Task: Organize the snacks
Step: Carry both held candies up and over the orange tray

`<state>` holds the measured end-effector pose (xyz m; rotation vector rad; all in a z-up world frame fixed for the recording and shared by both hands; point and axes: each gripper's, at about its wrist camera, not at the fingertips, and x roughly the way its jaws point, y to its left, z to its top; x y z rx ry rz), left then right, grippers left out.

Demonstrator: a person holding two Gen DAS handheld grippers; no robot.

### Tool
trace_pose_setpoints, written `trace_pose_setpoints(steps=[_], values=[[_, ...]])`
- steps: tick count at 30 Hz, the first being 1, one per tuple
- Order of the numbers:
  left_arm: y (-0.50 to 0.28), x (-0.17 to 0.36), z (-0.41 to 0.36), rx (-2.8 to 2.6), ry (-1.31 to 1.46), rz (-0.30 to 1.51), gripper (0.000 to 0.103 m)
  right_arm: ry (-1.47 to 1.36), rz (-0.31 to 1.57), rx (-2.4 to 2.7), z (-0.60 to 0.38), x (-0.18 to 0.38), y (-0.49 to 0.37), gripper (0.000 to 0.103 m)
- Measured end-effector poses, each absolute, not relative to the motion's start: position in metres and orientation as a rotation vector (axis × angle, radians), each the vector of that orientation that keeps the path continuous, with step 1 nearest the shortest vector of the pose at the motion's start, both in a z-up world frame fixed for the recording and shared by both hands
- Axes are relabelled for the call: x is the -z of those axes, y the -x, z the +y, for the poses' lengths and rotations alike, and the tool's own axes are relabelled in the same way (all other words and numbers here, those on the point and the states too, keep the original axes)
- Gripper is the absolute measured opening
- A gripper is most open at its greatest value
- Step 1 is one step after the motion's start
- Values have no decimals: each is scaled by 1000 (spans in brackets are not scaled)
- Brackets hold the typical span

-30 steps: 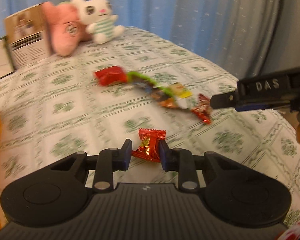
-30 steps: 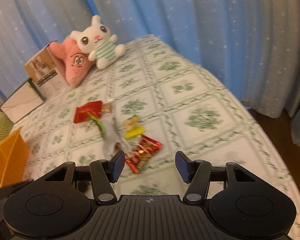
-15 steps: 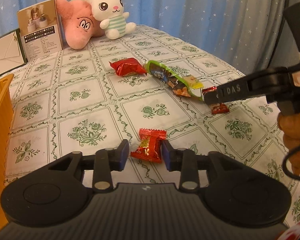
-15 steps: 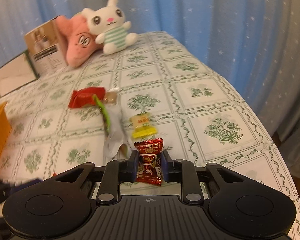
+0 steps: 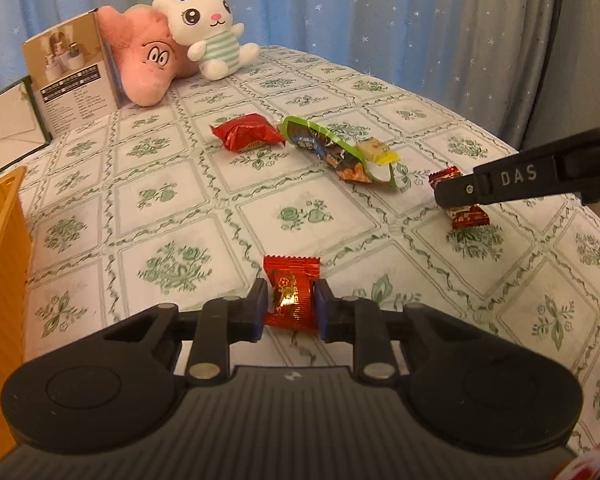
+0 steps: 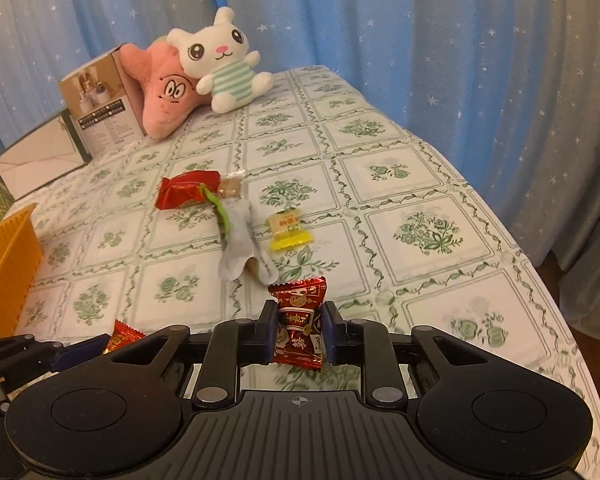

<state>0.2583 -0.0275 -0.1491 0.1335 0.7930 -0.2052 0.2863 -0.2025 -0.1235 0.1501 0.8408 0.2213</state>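
L gripper (image 5: 290, 304): jaws just closing, clamped on red candy (image 5: 291, 294), low over table (image 5: 180, 200).
R gripper (image 6: 299, 336): jaws clamped on dark-red candy (image 6: 300, 326).
Other snacks: mid-table, near plush toys (image 6: 220, 60).
Basket (image 6: 4, 264): left edge.

Background stuff on my bench (image 5: 172, 208): it's covered with a white tablecloth (image 6: 380, 176) printed in a green floral grid. At the far end a white plush bunny (image 6: 224, 60) in a striped green top leans on a pink star-shaped plush (image 6: 164, 96) (the one with the cartoon eyes). Just beside that stands a brown product box (image 5: 70, 80), and next to it a flat white envelope-looking thing (image 5: 4, 128) with a dark edge. Blue curtains (image 6: 420, 40) dotted with little white stars hang all along the back.
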Motion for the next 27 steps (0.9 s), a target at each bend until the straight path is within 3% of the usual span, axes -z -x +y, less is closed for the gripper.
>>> trace_pose_setpoints(steps=[27], values=[[-93, 45, 41, 64, 43, 664, 19, -161, 695, -331, -156, 45, -106, 23]])
